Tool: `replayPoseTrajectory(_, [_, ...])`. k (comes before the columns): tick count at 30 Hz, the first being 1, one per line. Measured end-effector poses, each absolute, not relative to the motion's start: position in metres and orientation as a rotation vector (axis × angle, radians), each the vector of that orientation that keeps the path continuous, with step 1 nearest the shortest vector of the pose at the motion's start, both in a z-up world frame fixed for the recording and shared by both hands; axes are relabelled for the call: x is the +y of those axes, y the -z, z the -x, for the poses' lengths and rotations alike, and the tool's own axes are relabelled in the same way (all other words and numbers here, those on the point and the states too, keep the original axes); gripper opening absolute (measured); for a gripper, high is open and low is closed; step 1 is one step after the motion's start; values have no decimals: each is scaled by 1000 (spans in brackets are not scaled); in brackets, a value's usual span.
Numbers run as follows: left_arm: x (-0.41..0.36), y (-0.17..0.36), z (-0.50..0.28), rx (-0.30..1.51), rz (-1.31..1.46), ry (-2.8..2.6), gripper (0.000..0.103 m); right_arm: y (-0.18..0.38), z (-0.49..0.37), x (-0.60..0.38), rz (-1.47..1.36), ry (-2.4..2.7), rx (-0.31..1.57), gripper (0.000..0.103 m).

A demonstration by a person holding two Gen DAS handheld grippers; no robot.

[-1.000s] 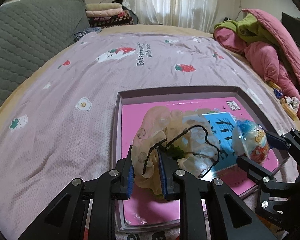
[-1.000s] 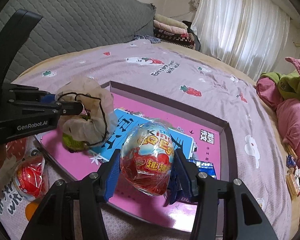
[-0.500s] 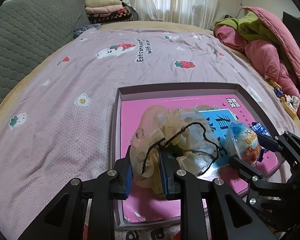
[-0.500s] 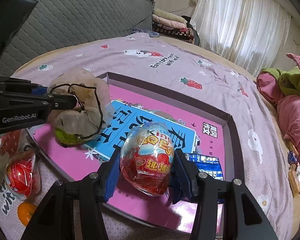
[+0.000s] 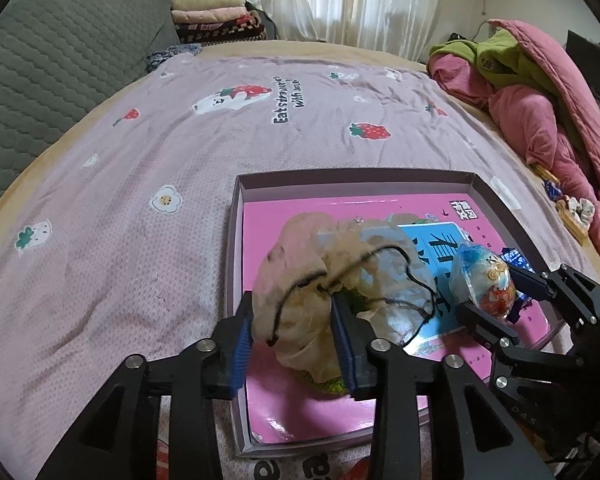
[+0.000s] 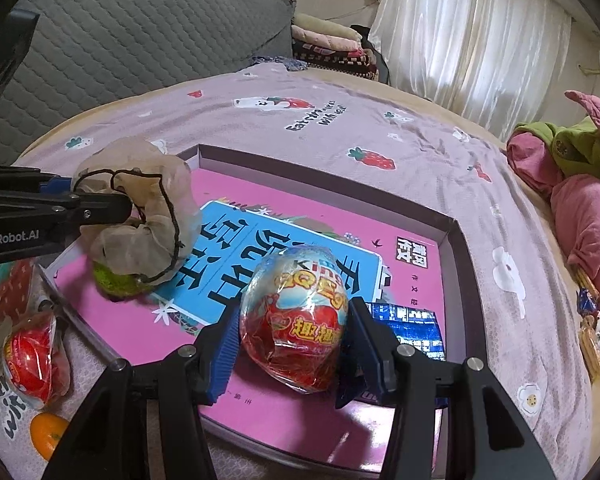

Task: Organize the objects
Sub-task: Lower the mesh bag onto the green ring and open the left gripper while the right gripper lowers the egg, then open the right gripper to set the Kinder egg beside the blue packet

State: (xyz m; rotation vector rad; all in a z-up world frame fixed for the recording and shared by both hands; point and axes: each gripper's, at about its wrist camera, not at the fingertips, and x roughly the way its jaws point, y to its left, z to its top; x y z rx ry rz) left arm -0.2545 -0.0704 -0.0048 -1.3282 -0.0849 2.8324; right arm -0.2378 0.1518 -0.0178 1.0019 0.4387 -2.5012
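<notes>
A shallow box [image 5: 236, 216] with a pink bottom and a blue booklet [image 6: 260, 256] lies on the bed. My left gripper [image 5: 294, 340] is shut on a beige mesh pouch [image 5: 300, 280] with a black drawstring and a green thing inside; the pouch rests low over the box's near left part, and it also shows in the right wrist view [image 6: 148, 208]. My right gripper [image 6: 294, 344] is shut on a foil-wrapped toy egg [image 6: 296, 316], held just above the box's near right part, beside a blue packet [image 6: 412, 328].
Outside the box at the near left lie a red toy egg in a bag [image 6: 32, 356] and a small orange [image 6: 48, 432]. A pink and green quilt [image 5: 540, 100] is heaped at the right. A grey headboard [image 5: 40, 60] and folded blankets [image 5: 216, 16] stand behind.
Both grippers have sunk lower and a little forward into the box, each still holding its object. The pouch's green bottom now sits close to the pink surface.
</notes>
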Motion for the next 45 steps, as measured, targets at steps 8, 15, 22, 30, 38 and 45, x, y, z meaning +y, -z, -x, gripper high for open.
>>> replayPoseTrajectory(8, [-70,1,253,-77,1306,-2833,46,18,238,150,-1000,2501,450,53])
replayPoseTrajectory(15, [-69,0,251,-51,1283,-2853,49,16,237,151,-988,2513,458,53])
replayPoseTrajectory(22, [-68,-1,249,-36,1276,-2856,51,14,236,153,-984,2518,449,54])
replayPoseTrajectory(30, [-66,-4,244,-31,1261,-2852,59,11,235,154,-971,2516,449,60])
replayPoseTrajectory(38, [-65,-8,240,-31,1237,-2852,61,7,233,154,-945,2520,445,65])
replayPoseTrajectory(45, [-64,-10,237,-35,1227,-2849,65,4,232,155,-930,2525,439,65])
